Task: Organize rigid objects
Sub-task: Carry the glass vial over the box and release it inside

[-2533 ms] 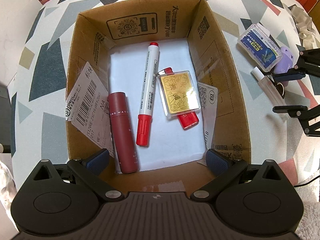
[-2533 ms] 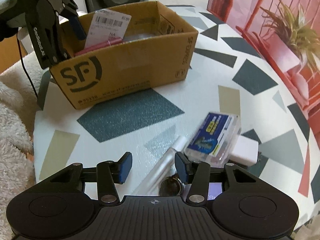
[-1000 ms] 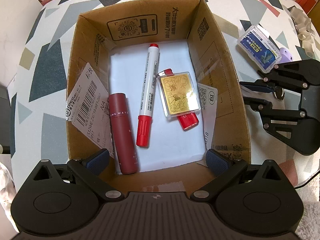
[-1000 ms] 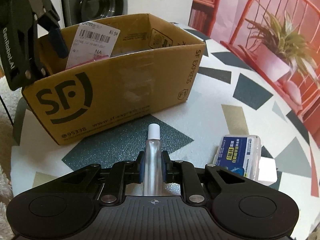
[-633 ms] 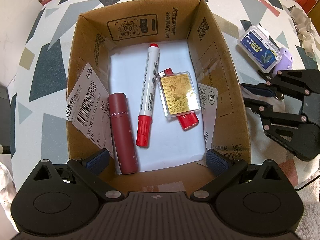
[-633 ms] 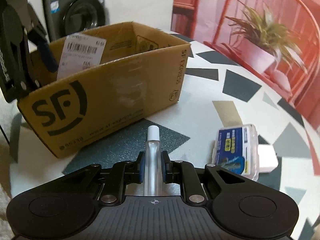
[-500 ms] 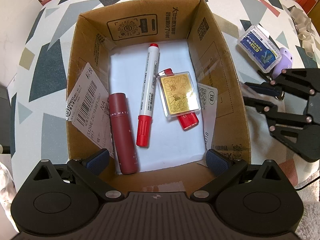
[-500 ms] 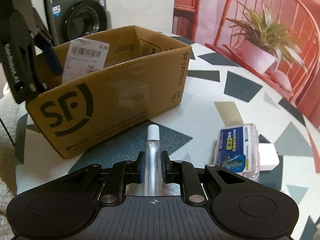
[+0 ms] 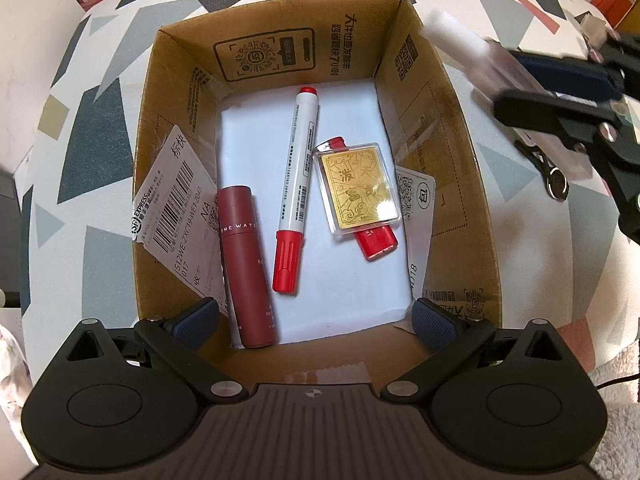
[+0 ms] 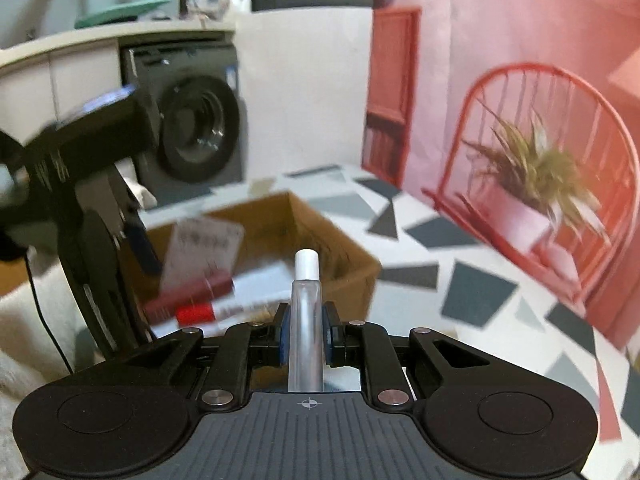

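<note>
My right gripper (image 10: 306,334) is shut on a clear spray vial (image 10: 306,320) with a white cap. It is lifted off the table and points towards the open cardboard box (image 10: 352,264). In the left wrist view the vial (image 9: 460,46) shows blurred, just outside the box's right wall (image 9: 440,120), with the right gripper (image 9: 560,92) behind it. The box holds a dark red tube (image 9: 246,272), a red-capped marker (image 9: 296,184), a gold card case (image 9: 360,190) and a red lighter (image 9: 376,240) under it. My left gripper (image 9: 316,318) hangs open over the box's near edge, pointing straight down.
A key (image 9: 550,176) lies on the patterned table (image 9: 80,128) right of the box. A shipping label (image 9: 176,208) hangs on the box's left wall. A red chair with a potted plant (image 10: 536,184) and a washing machine (image 10: 196,124) stand beyond the table.
The right gripper has risen from the table with the vial and tilted up, so it now looks over the box's rim. The left gripper has not moved.
</note>
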Demonstrator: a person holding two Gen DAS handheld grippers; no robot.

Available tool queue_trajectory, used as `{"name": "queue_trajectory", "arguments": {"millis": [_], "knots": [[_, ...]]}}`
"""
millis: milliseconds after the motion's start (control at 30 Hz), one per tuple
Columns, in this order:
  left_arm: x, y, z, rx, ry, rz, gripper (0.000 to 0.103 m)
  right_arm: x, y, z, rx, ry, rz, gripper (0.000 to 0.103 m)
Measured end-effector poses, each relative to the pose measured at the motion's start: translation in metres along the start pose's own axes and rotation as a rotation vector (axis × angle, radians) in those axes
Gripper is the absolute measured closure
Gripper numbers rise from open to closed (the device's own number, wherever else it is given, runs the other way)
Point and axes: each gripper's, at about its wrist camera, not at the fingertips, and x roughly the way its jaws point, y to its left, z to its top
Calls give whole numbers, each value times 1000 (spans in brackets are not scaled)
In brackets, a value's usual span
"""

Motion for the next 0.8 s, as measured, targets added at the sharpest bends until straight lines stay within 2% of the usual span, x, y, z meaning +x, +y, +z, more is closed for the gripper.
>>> {"name": "queue_trajectory", "arguments": {"millis": [133, 400, 800], "knots": [[0, 0, 0, 0, -1, 0, 0, 13, 4, 16, -59, 0, 42, 88], [-1, 0, -2, -1, -8, -2, 0, 42, 30, 39, -264, 10, 101, 88], [-1, 1, -2, -2, -9, -3, 0, 67, 30, 46, -287, -22, 133, 88]]}}
